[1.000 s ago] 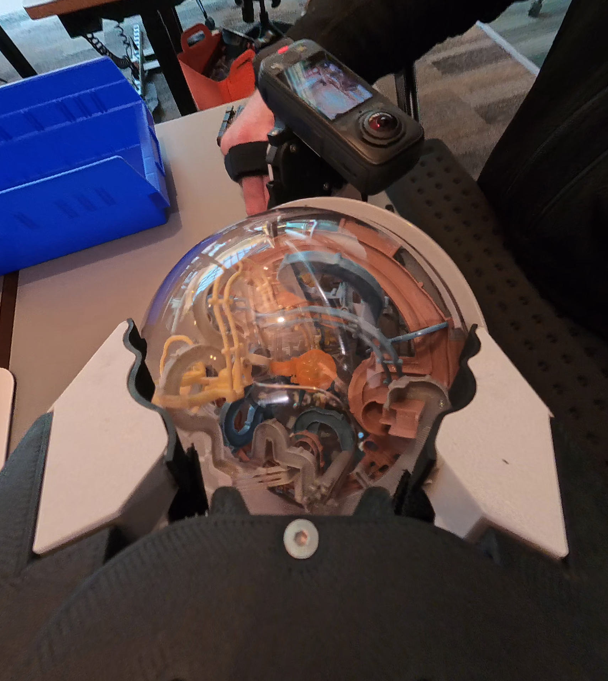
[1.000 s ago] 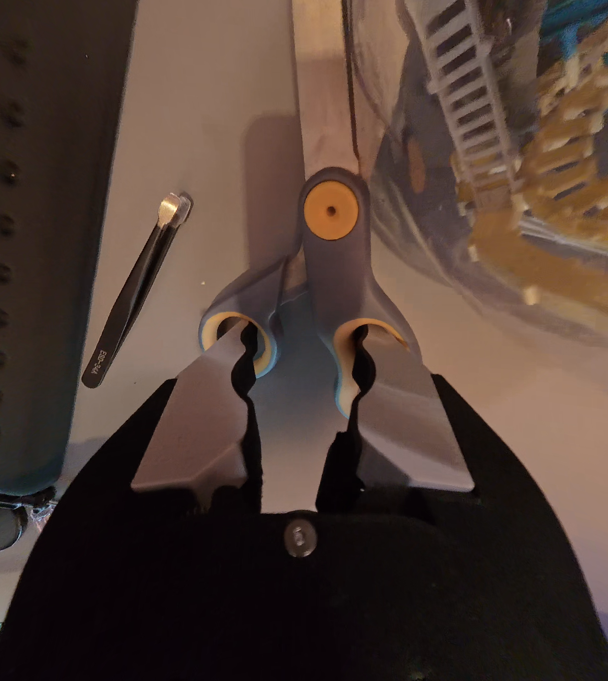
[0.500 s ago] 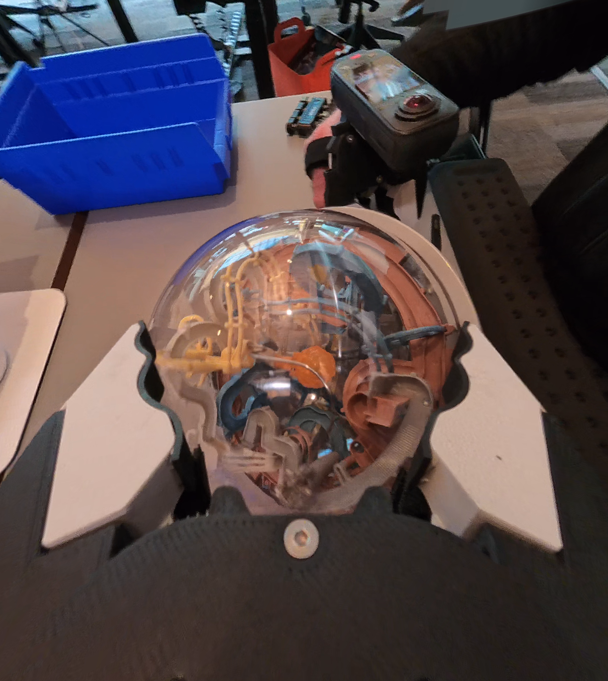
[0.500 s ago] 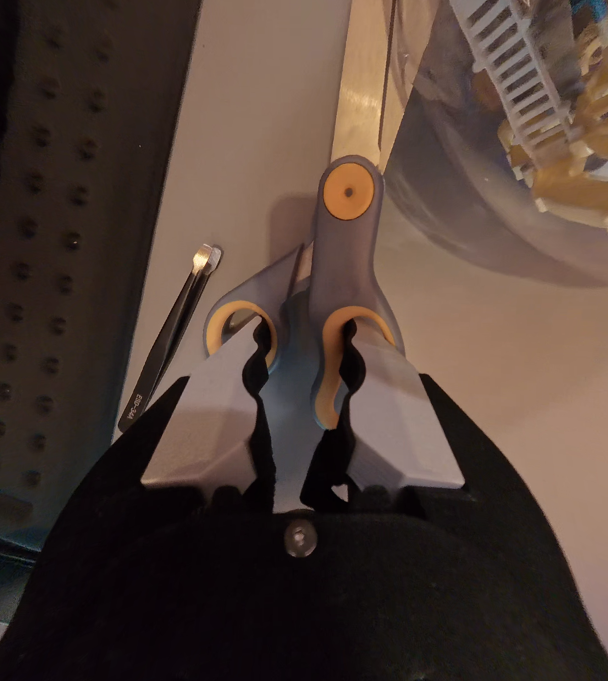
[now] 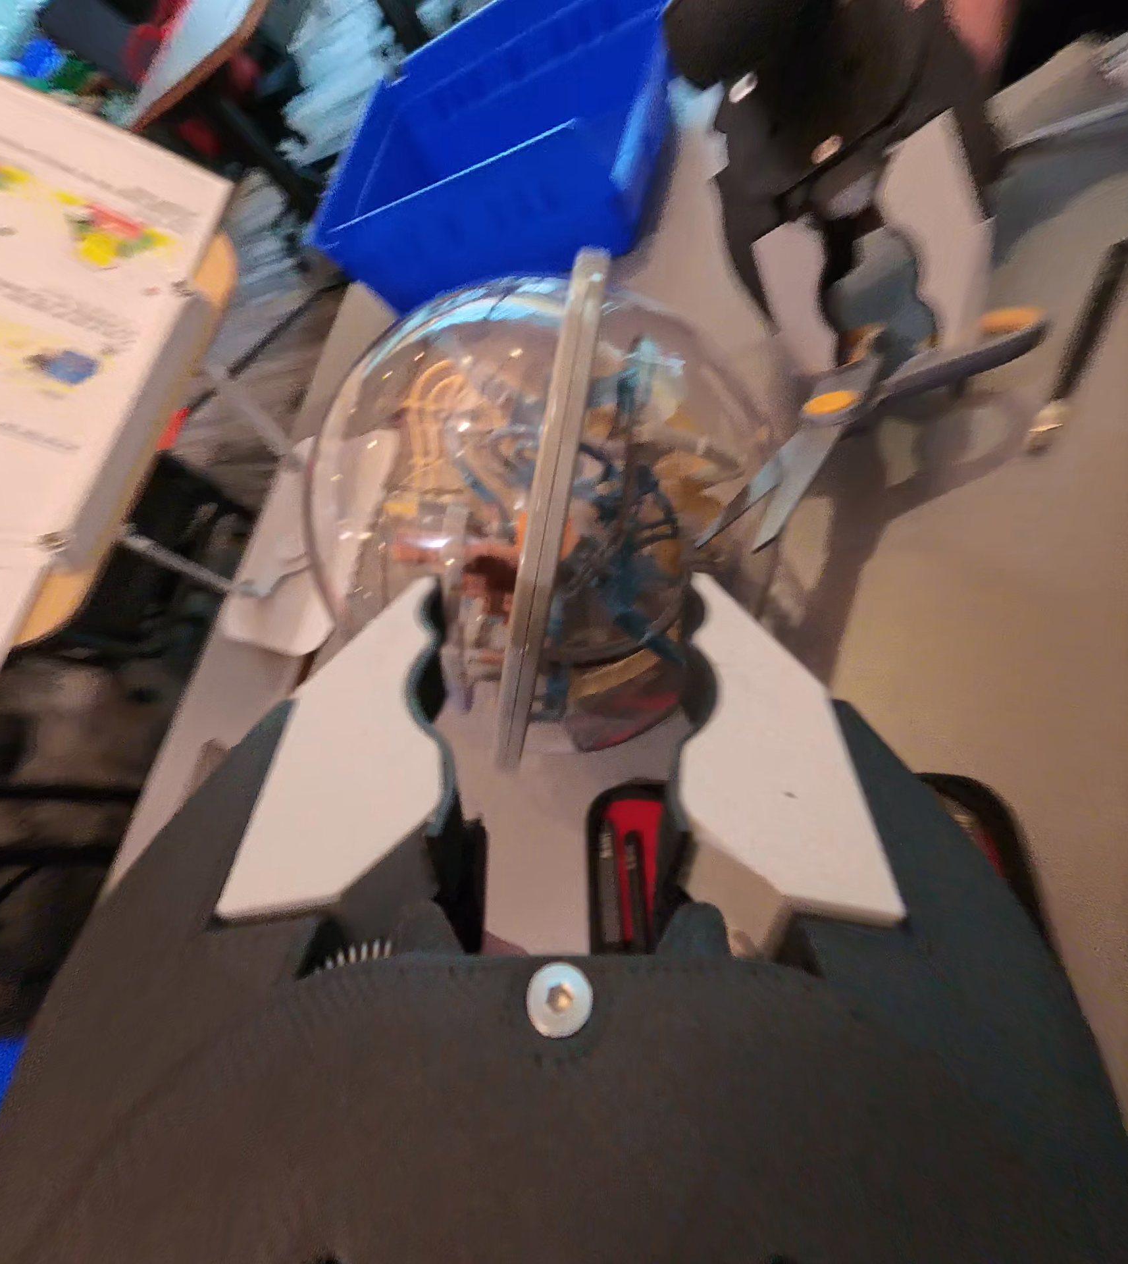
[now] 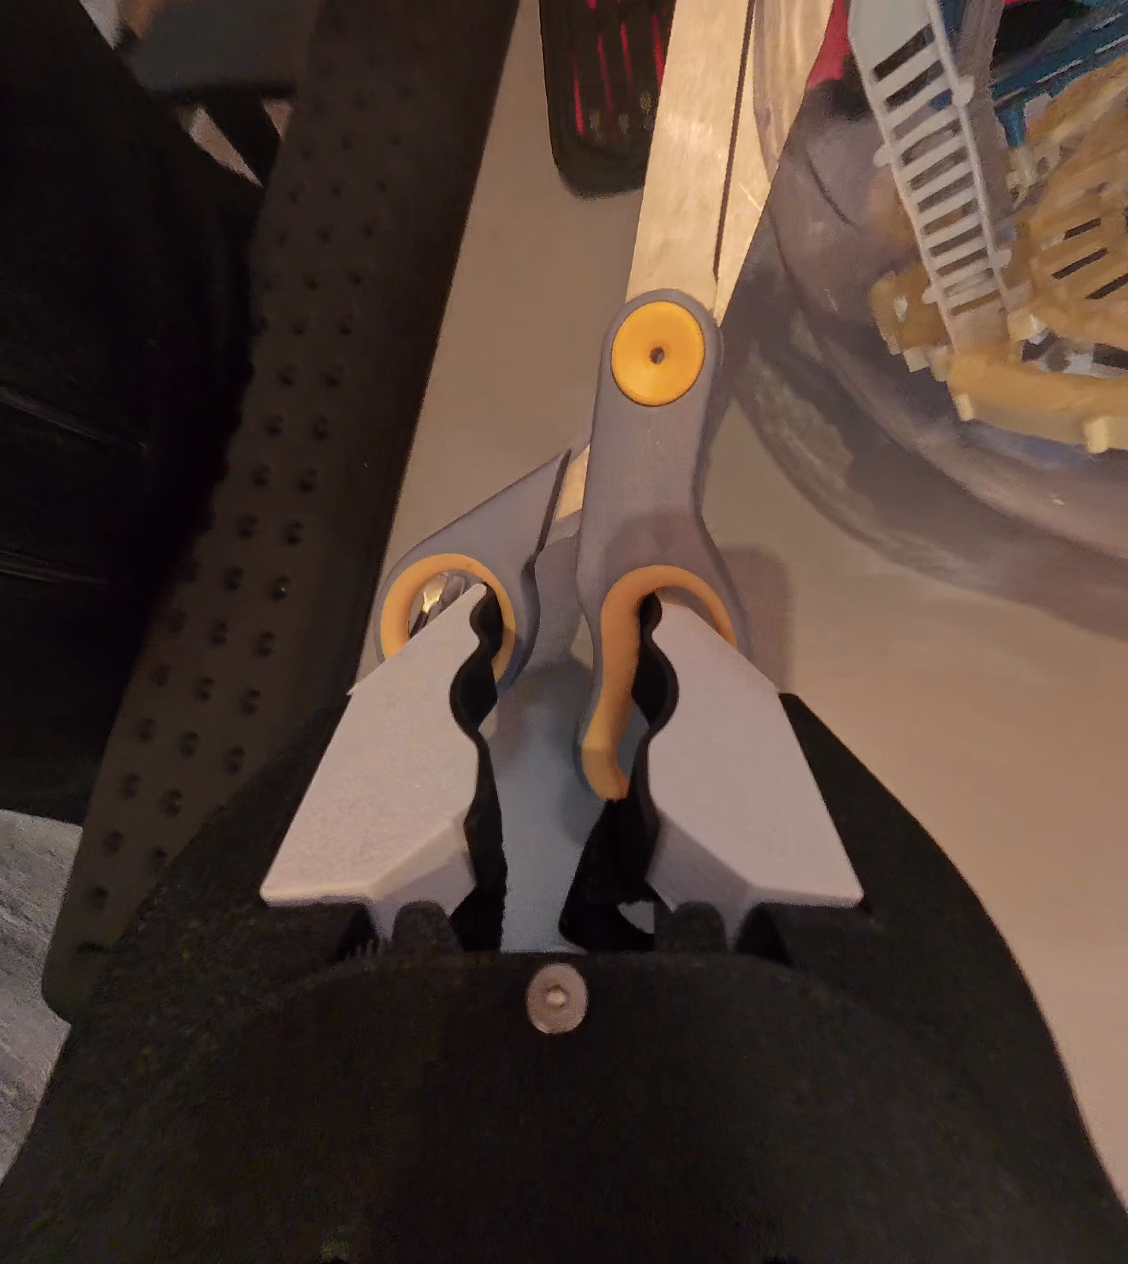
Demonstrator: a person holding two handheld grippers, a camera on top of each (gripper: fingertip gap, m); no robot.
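A pale grey table (image 5: 958, 684) carries a clear maze ball (image 5: 513, 465), with grey-and-orange scissors (image 6: 650, 479) lying just beside it. A blue bin (image 5: 493, 171) sits behind the ball, black tweezers (image 5: 1081, 342) lie near the scissors, and a red-and-black tool (image 5: 629, 869) lies on the near side.

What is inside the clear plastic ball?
The clear plastic ball holds a maze of small tracks in yellow, blue, orange and brown, plus a white ladder-like ramp. Glare, blur and its flat ring hide the middle; no marble is discernible.

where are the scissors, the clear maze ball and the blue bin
scissors (image 6: 657, 356): right wrist view, orange pivot.
clear maze ball (image 5: 438, 438): left wrist view, left half of the dome.
blue bin (image 5: 479, 226): left wrist view, front wall.
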